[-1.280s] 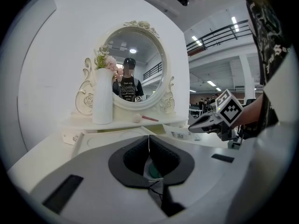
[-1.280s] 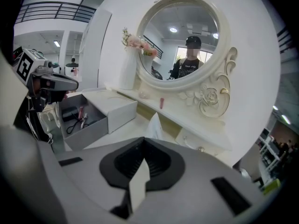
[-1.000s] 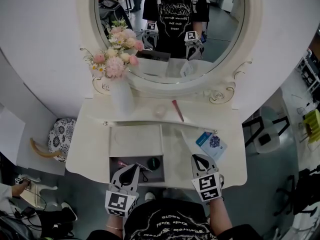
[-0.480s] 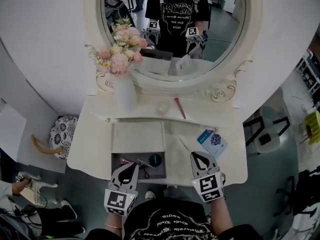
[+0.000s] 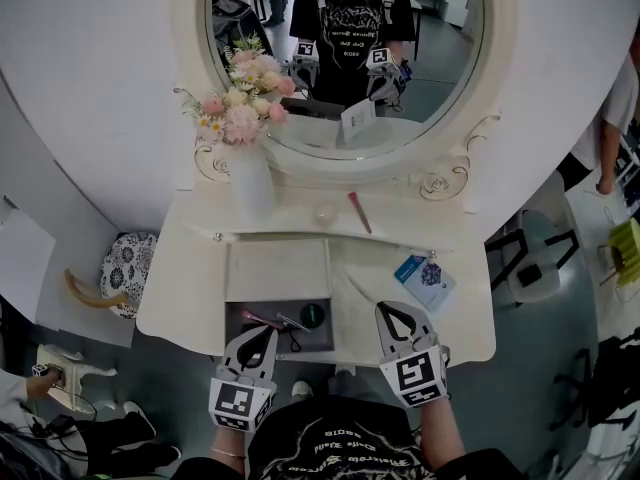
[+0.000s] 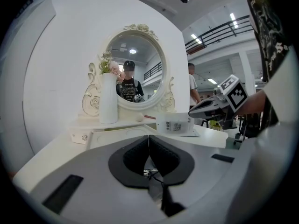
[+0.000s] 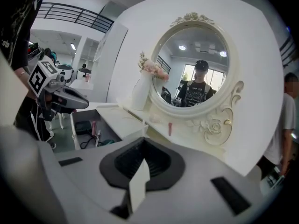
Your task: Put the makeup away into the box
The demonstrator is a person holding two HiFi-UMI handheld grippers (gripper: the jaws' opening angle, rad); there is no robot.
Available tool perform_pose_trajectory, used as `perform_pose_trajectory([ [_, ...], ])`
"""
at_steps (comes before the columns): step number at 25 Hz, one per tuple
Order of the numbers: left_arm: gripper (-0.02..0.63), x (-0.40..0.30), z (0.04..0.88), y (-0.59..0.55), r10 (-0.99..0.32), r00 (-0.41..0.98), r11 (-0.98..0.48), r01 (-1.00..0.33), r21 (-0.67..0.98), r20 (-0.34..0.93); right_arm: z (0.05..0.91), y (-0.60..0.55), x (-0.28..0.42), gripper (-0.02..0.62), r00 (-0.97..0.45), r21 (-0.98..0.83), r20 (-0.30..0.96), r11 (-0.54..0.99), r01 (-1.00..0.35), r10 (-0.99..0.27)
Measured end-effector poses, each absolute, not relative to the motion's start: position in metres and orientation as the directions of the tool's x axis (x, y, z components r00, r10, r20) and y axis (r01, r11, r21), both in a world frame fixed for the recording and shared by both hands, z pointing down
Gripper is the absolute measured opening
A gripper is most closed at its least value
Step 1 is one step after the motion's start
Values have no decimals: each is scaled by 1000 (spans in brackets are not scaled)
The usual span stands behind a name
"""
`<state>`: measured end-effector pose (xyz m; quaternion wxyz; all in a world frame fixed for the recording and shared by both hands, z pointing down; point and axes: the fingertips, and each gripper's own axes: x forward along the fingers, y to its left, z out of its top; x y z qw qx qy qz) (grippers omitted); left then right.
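This is a mock bedroom corner set up inside a large open work hall. A white dressing table (image 5: 180, 308) with an ornate oval mirror (image 5: 440, 58), a vase of pink flowers (image 5: 250, 186), a patterned stool (image 5: 125, 268) and a drawer (image 5: 322, 340) of cosmetics stands against a curved white backdrop panel (image 5: 90, 98). Around it are a railed mezzanine (image 6: 219, 31), ceiling strip lights (image 6: 232, 17), floor cables (image 5: 50, 423), a black office chair (image 5: 545, 258) and a bystander (image 7: 285, 120).

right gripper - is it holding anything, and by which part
Yes. The right gripper is shut on a flat white packet, pinched at one side edge; the rest sticks out past the jaws.
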<state>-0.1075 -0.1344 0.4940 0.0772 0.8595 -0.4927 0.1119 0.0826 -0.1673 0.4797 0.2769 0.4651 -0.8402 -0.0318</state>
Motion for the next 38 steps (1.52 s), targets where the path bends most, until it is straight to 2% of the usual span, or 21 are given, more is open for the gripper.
perform_pose_trajectory([
  [17,17,-136,494,-115,-858,434,-446,-895,19,275,462,-143,50,8,-488,318,390,611,-725,-781],
  [38,17,-163,496,-105,-886,372,-381,-924,23,278,451,-127,-11,8,-637,317,398,751,-579,-660],
])
